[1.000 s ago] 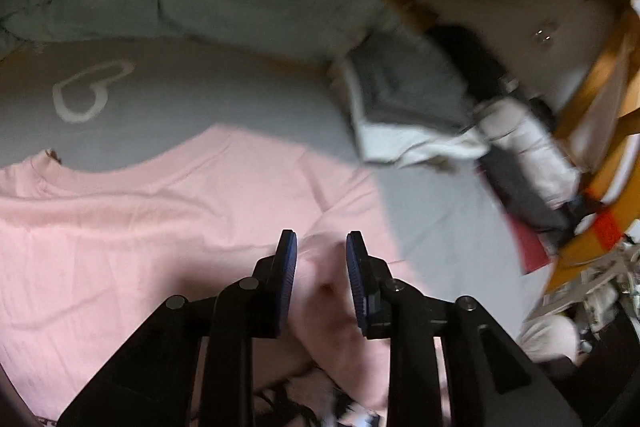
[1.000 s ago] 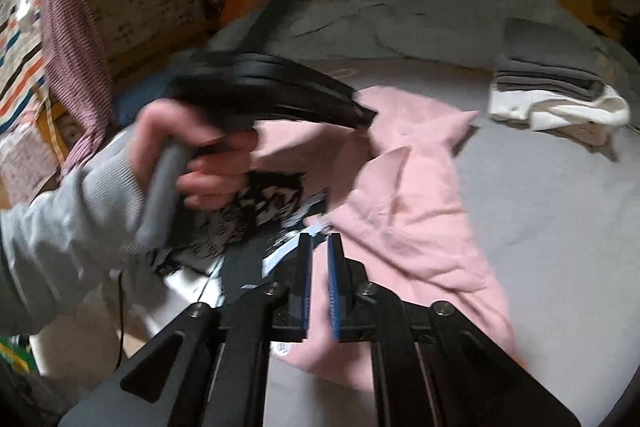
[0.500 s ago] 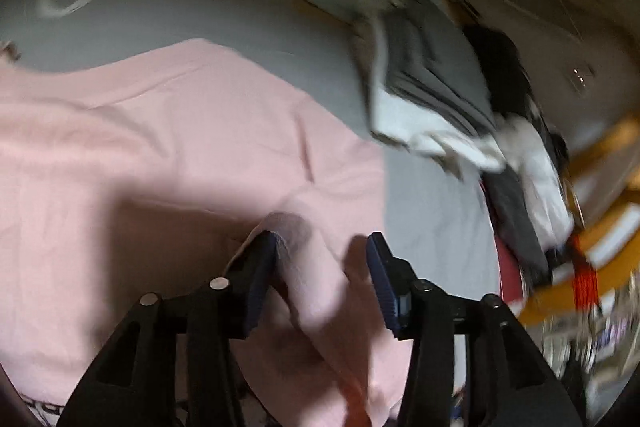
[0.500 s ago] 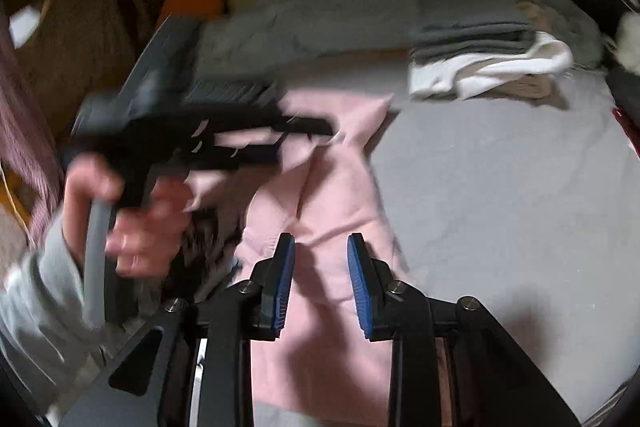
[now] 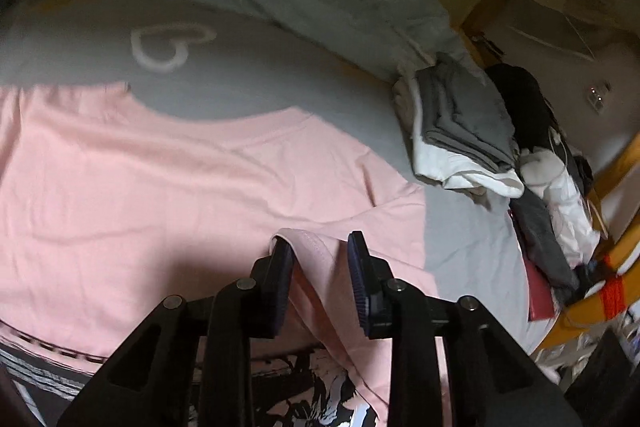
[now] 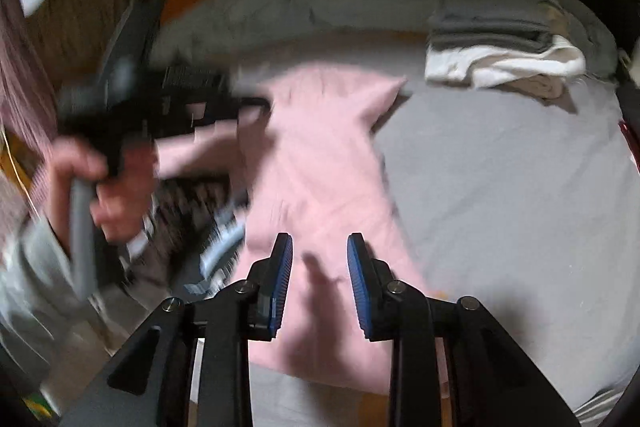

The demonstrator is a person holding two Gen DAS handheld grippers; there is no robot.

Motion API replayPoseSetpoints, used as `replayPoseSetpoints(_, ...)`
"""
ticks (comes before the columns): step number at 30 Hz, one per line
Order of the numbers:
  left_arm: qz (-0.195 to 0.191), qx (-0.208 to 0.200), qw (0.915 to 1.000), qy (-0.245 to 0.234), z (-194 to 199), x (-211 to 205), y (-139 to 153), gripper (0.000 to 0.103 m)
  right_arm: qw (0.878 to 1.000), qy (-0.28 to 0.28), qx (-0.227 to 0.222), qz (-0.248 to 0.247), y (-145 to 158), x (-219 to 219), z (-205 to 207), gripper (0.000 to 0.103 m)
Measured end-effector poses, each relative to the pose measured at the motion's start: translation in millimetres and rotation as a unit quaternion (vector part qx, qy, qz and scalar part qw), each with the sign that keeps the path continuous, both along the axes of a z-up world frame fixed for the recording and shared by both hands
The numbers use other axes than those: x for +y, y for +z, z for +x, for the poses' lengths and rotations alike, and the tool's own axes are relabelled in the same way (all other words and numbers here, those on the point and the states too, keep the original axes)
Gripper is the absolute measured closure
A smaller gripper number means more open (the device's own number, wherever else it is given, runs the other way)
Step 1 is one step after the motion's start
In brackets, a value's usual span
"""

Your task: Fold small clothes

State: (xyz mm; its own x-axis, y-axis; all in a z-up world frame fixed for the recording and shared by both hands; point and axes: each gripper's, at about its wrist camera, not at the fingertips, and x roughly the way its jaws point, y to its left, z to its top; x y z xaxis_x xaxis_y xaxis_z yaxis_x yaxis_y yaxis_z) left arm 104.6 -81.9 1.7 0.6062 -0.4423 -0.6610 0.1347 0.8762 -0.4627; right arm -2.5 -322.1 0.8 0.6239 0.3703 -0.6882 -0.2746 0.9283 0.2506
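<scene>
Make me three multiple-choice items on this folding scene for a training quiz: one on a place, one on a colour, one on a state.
1. Where does the stack of folded clothes sit relative to the pink shirt in the left wrist view?
A. On top of it
B. Beyond its right edge, on the grey bed sheet
C. Under it

2. What colour is the top garment in that stack?
A. Dark grey
B. Red
C. Yellow

3. How do the right hand-held gripper jaws stand?
A. Shut on the shirt
B. Shut on nothing
C. Open above the shirt

Answers:
1 B, the stack lies apart from the shirt, with bare sheet between them.
2 A, grey folds rest over a white piece below.
3 C, a wide gap shows pink cloth between the fingers. The left hand-held gripper is likewise open, with a shirt fold between its fingers.
</scene>
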Motion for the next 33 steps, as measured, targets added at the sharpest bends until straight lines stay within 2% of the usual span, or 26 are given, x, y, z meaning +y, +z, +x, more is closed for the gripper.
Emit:
replayPoseSetpoints(2, 0.034, -0.029, 0.9989, -0.015, -2, -10, 14, 0.075, 0.999, -0.038, -0.012, 0.008, 4, -12, 3, 0.073)
replayPoseSetpoints(4, 0.076, -0.066, 0.9943, -0.035, -1, -25, 33, 0.063, 0.997, -0.081, 0.008, 0.012, -1, -25, 11, 0.073)
replayPoseSetpoints(6, 0.101, -0.094, 0.9897, -0.041, 3, -33, 51, 0.053, 0.994, -0.091, 0.042, 0.041, -9, -35, 18, 0.073)
replayPoseSetpoints(7, 0.106, -0.100, 0.9886, -0.038, 7, -35, 58, 0.044, 0.993, -0.092, 0.052, 0.057, -13, -38, 20, 0.073)
replayPoseSetpoints(8, 0.115, -0.101, 0.9878, -0.030, 12, -36, 65, 0.040, 0.992, -0.090, 0.055, 0.066, -13, -39, 19, 0.073)
replayPoseSetpoints(12, 0.157, -0.056, 0.9853, -0.037, 29, -43, 72, 0.037, 0.993, -0.074, 0.041, 0.085, -10, -39, 17, 0.073)
replayPoseSetpoints(16, 0.164, -0.069, 0.9834, -0.035, 30, -40, 69, 0.037, 0.990, -0.062, 0.052, 0.116, -13, -35, 17, 0.073)
replayPoseSetpoints(18, 0.145, -0.041, 0.9852, -0.083, 45, -52, 61, 0.038, 0.991, -0.053, 0.050, 0.115, -11, -29, 14, 0.073)
replayPoseSetpoints(19, 0.122, -0.011, 0.9835, -0.133, 55, -63, 54, 0.038, 0.993, -0.043, 0.049, 0.103, -11, -23, 14, 0.073)
replayPoseSetpoints(20, 0.097, 0.025, 0.9781, -0.182, 65, -75, 44, 0.038, 0.994, -0.029, 0.050, 0.087, -11, -16, 14, 0.073)
replayPoseSetpoints(21, 0.084, 0.053, 0.9732, -0.207, 74, -86, 34, 0.038, 0.996, -0.011, 0.053, 0.070, -13, -6, 13, 0.073)
replayPoseSetpoints(23, 0.093, 0.080, 0.9674, -0.222, 89, -107, 20, 0.040, 0.999, 0.004, 0.045, 0.022, -16, 11, 10, 0.073)
replayPoseSetpoints(24, 0.101, 0.085, 0.9652, -0.226, 95, -117, 14, 0.042, 0.999, 0.002, 0.027, -0.018, -15, 20, 6, 0.073)
replayPoseSetpoints(26, 0.116, 0.103, 0.9589, -0.238, 107, -136, -1, 0.048, 0.997, -0.004, 0.009, -0.079, -16, 33, 3, 0.073)
replayPoseSetpoints(27, 0.122, 0.110, 0.9564, -0.241, 110, -142, -6, 0.059, 0.995, -0.007, 0.004, -0.096, -18, 36, 2, 0.073)
replayPoseSetpoints(28, 0.129, 0.114, 0.9549, -0.242, 114, -148, -10, 0.083, 0.994, -0.007, 0.002, -0.105, -19, 38, 2, 0.073)
replayPoseSetpoints(29, 0.135, 0.112, 0.9551, -0.239, 115, -151, -9, 0.102, 0.994, -0.003, -0.001, -0.114, -20, 40, 1, 0.075)
replayPoseSetpoints(31, 0.134, 0.084, 0.9618, -0.223, 117, -154, 0, 0.102, 0.991, -0.008, -0.001, -0.134, -22, 42, 0, 0.089)
replayPoseSetpoints(33, 0.116, 0.058, 0.9666, -0.221, 120, -156, 14, 0.102, 0.992, -0.034, 0.010, -0.123, -24, 32, 4, 0.092)
